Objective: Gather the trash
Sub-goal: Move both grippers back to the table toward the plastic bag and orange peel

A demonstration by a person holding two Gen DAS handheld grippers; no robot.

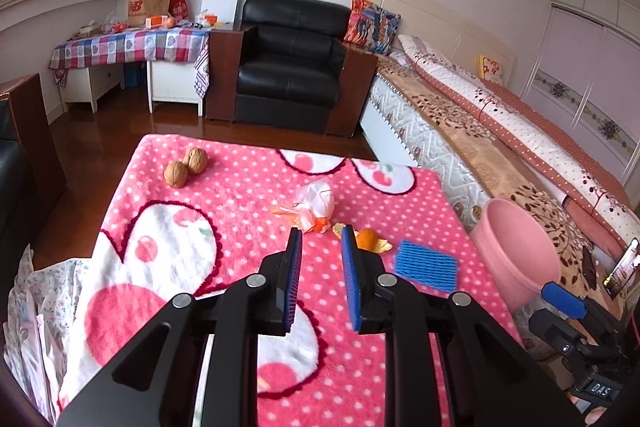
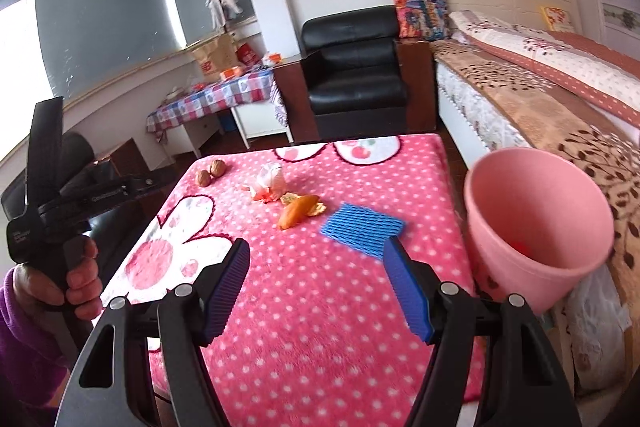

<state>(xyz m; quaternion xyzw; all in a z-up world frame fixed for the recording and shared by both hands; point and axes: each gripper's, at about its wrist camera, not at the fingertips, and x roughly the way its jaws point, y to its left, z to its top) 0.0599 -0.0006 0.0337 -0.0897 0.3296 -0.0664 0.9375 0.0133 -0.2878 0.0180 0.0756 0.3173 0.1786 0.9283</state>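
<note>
A table under a pink dotted blanket (image 1: 248, 267) carries trash: a crumpled white and orange plastic wrapper (image 1: 316, 205), orange peel (image 1: 370, 241) and a blue foam net (image 1: 426, 265). They also show in the right wrist view: wrapper (image 2: 272, 181), peel (image 2: 298, 213), foam net (image 2: 362, 225). A pink bin (image 1: 516, 251) stands at the table's right edge, with something red inside (image 2: 522, 247). My left gripper (image 1: 322, 233) is open and empty, just short of the peel and wrapper. My right gripper (image 2: 316, 247) is wide open and empty, just short of the foam net.
Two walnuts (image 1: 186, 167) lie at the blanket's far left. A bed (image 1: 500, 131) runs along the right behind the bin. A black armchair (image 1: 292, 67) and a checked-cloth side table (image 1: 128, 47) stand beyond. The left gripper's handle and hand (image 2: 76, 267) show at left.
</note>
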